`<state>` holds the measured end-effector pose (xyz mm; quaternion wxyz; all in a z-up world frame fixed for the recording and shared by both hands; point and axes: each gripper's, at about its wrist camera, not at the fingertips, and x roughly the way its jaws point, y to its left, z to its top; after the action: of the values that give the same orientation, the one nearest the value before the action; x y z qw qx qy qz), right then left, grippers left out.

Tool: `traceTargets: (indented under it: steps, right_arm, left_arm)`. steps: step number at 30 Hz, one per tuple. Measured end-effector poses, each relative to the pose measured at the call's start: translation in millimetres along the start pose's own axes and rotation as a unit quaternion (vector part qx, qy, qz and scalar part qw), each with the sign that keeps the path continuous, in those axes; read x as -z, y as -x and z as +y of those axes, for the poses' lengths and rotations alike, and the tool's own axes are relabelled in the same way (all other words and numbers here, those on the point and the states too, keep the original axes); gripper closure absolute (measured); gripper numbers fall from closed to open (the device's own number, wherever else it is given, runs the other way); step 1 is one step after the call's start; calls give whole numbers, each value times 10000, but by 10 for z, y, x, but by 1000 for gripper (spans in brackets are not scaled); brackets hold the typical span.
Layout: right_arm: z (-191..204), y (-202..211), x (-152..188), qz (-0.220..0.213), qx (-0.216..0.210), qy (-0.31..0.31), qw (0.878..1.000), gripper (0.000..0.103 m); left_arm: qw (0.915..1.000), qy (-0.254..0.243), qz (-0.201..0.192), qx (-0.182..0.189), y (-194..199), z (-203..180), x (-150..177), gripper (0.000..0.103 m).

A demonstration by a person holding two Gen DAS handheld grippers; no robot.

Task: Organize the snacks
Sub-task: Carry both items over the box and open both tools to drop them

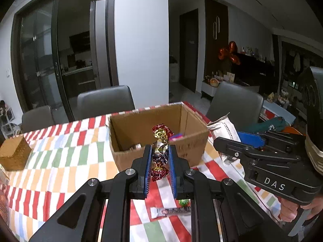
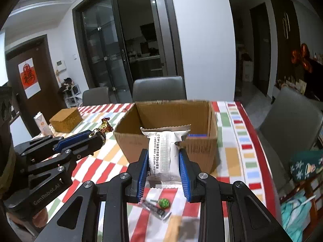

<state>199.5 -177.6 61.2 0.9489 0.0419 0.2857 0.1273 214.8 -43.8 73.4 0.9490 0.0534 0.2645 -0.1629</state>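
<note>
The left gripper (image 1: 159, 157) is clenched on a foil-wrapped candy (image 1: 160, 151), its twisted ends sticking out above and below the blue pads. The right gripper (image 2: 164, 165) grasps a white snack packet (image 2: 164, 153) standing upright between its pads. Just ahead of both grippers sits an open cardboard box (image 2: 201, 149) on the checkered tablecloth (image 1: 60, 153). Below the right gripper lie a green candy (image 2: 164, 203) and a small sachet (image 2: 155, 208).

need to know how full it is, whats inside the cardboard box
Inside the cardboard box, the left wrist view shows a pink wrapper and a small silvery item; the right wrist view shows a blue strip. The near wall and the held snacks hide most of the floor.
</note>
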Motion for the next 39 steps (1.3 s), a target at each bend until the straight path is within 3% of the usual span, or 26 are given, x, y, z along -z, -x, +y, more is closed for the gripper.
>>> traceTargets:
  steps: [10, 17, 33, 35, 36, 39]
  right_arm:
    - [-8, -160, -407, 0, -127, 231, 9997, 72]
    - [-39, -425, -664, 53, -59, 324, 9994, 72]
    - [-142, -1065, -742, 291, 76, 303, 9991, 72]
    - [-158, -1101, -756, 271, 193, 251, 9991, 66]
    - [-164, -1105, -757, 284, 237, 224, 9991, 56]
    - [-175, -1046, -726, 235, 280, 215, 9991, 54]
  left_arm:
    - [9994, -176, -169, -238, -61, 79, -347, 86]
    - [9997, 9, -25, -250, -307, 262, -549, 86]
    - [9982, 222, 457, -326, -1001, 495, -556, 85]
    - [9977, 321, 501, -330, -1018, 518, -557, 71]
    - [9977, 347, 484, -311, -999, 508, -551, 68]
    - [9982, 240, 419, -365, -920, 463, -500, 66]
